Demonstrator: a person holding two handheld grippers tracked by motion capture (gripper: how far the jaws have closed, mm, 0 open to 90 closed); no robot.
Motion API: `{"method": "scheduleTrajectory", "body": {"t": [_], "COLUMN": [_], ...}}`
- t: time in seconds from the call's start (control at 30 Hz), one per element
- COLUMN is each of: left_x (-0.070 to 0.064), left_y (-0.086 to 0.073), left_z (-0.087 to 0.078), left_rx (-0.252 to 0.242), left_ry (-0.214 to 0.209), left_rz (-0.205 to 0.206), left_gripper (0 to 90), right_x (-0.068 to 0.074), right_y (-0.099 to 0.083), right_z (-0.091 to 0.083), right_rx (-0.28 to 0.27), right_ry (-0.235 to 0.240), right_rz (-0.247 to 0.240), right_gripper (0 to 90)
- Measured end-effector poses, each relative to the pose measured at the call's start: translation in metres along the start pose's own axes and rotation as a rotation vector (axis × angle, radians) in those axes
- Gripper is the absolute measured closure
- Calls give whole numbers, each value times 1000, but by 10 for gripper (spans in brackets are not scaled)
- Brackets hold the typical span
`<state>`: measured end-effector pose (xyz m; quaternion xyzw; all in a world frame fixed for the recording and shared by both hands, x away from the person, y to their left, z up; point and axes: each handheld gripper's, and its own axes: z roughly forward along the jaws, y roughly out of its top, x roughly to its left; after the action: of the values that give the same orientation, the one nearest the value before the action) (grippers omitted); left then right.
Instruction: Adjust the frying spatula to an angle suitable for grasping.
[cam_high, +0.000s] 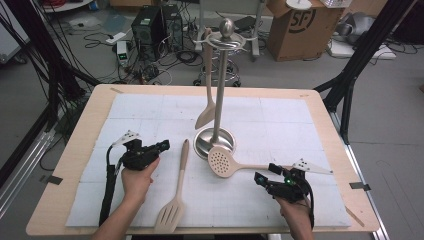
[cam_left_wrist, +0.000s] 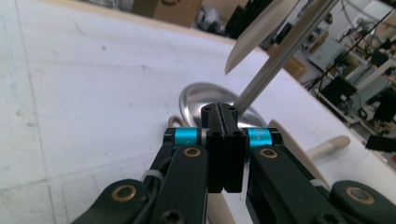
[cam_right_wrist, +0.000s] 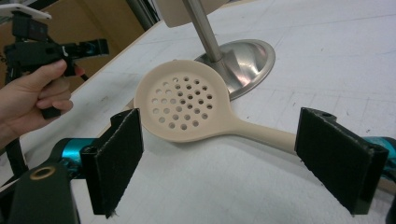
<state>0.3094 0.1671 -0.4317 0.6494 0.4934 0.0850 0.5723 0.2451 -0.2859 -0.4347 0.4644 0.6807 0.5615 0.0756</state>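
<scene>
The right gripper (cam_right_wrist: 219, 163) hangs low over the white-covered bench (cam_right_wrist: 336, 60), its two black padded jaws spread wide apart. Between them, a little beyond, lies a cream plastic skimmer spoon with a round perforated head (cam_right_wrist: 184, 105); its handle runs toward the right-hand jaw and passes behind it. The far edge of the head touches the domed, polished steel base of a utensil stand (cam_right_wrist: 245, 58), whose slim metal post (cam_right_wrist: 201, 28) rises out of the top of the frame. At far left, a person's hand (cam_right_wrist: 32, 91) grips the other black gripper (cam_right_wrist: 95, 46), held above the bench's wooden edge; whether its jaws are parted is unclear.
</scene>
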Motion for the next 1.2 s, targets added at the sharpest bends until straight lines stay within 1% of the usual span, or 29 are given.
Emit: {"method": "scheduleTrajectory", "body": {"t": [0.1,0.17,0.27,0.33,0.37,0.43,0.5,0.57,0.63,0.73,0.77,0.8,0.87,0.93,1.0,1.07,1.1,1.13,1.2], "left_x": [1,2,2,1,1,2,1,1,2,4,4,4,5,7,11,11,12,11,8], "left_y": [-4,-6,-10,-14,-15,-18,-19,-19,-21,-23,-23,-23,-23,-23,-23,-23,-23,-24,-24], "left_z": [6,9,16,21,24,27,29,31,33,35,35,35,37,38,39,40,41,42,44], "left_rx": [39,62,106,133,145,155,150,163,188,211,210,212,230,241,258,270,284,281,287], "left_ry": [8,8,18,32,35,46,49,53,66,77,78,76,66,81,84,88,86,91,86], "left_rz": [-6,-21,-22,-11,-14,-13,-26,-22,-13,-22,-26,-35,-70,-90,-129,-158,-162,-164,-169], "left_gripper": [897,897,897,897,897,897,897,897,897,898,898,899,899,899,899,899,899,899,898], "right_x": [0,0,0,0,0,0,0,-1,-1,-1,-1,-1,-1,-1,-1,-1,-1,-1,-1], "right_y": [0,0,0,0,0,0,0,0,0,0,0,0,0,0,0,0,0,0,1], "right_z": [0,0,1,1,1,1,1,0,-1,-1,-1,-1,-2,-2,-2,-2,-1,-1,-1], "right_rx": [4,5,5,8,9,9,8,3,0,0,-1,-3,-2,-1,-2,-3,-5,-4,-2], "right_ry": [1,2,2,1,2,1,2,-1,0,-1,0,-1,1,1,1,0,0,1,2], "right_rz": [3,6,1,2,0,0,5,-1,6,6,3,0,2,4,2,1,-5,-2,0], "right_gripper": [147,147,147,147,147,147,147,147,147,147,147,147,147,147,147,147,147,147,147]}}
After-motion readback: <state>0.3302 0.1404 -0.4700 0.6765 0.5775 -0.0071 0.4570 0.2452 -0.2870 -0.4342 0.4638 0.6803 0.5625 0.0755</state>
